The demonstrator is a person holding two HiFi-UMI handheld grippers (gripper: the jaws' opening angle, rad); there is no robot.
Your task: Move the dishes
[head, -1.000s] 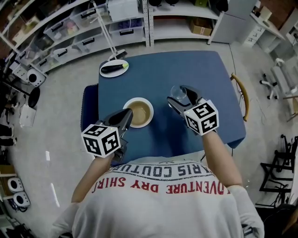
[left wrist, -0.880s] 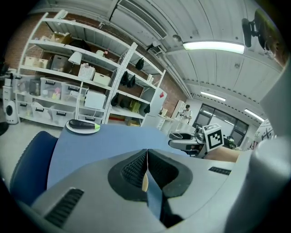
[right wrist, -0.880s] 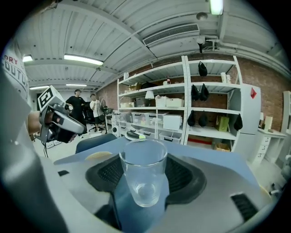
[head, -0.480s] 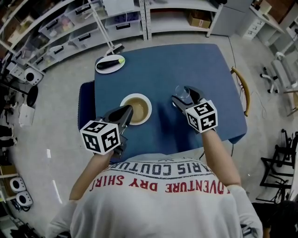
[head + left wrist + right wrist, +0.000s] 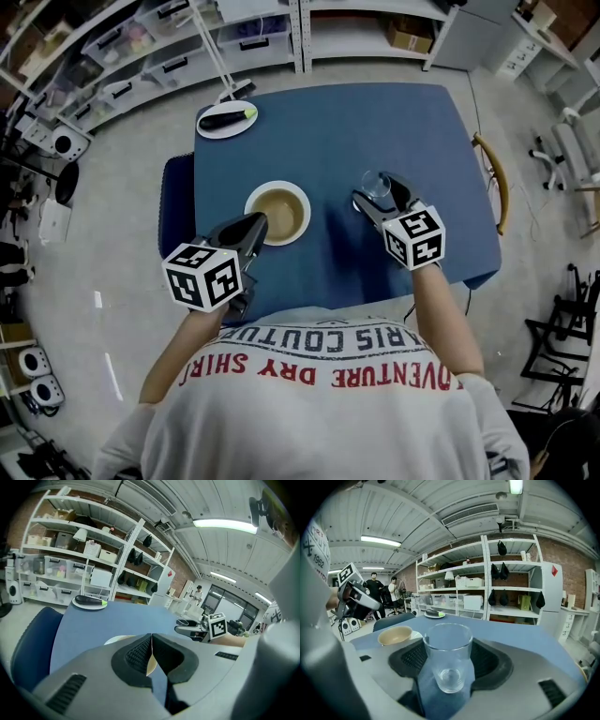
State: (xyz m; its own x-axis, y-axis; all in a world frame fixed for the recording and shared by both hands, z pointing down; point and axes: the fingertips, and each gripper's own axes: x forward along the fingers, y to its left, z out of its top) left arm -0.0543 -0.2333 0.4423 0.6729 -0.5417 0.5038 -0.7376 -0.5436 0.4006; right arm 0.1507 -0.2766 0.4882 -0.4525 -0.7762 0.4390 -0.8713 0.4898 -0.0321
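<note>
Right at the right gripper (image 5: pixel 379 195) we see its jaws spread wide and clamped on a clear drinking glass (image 5: pixel 447 653), both black pads against its sides. The glass is upright and empty, with its base on the blue table (image 5: pixel 375 122), on the right half near the front edge. Over to the left gripper (image 5: pixel 151 641): its jaws are squeezed almost together on a thin pale edge, which we take for the near rim of the white plate (image 5: pixel 250 207), and the head view puts the tips right at that rim. A tan bowl (image 5: pixel 281 214) sits on that plate, empty as far as we can see, just left of the table's middle and well apart from the glass. Widening out, at the far left corner of the table a second white plate (image 5: pixel 214 128) carries a dark aubergine (image 5: pixel 228 116) with a green end. A blue chair (image 5: pixel 176 202) is tucked against the table's left side. Metal shelving (image 5: pixel 141 56) loaded with storage bins runs along the wall beyond, and the right gripper view shows two people (image 5: pixel 372 590) standing far off across the room.
</note>
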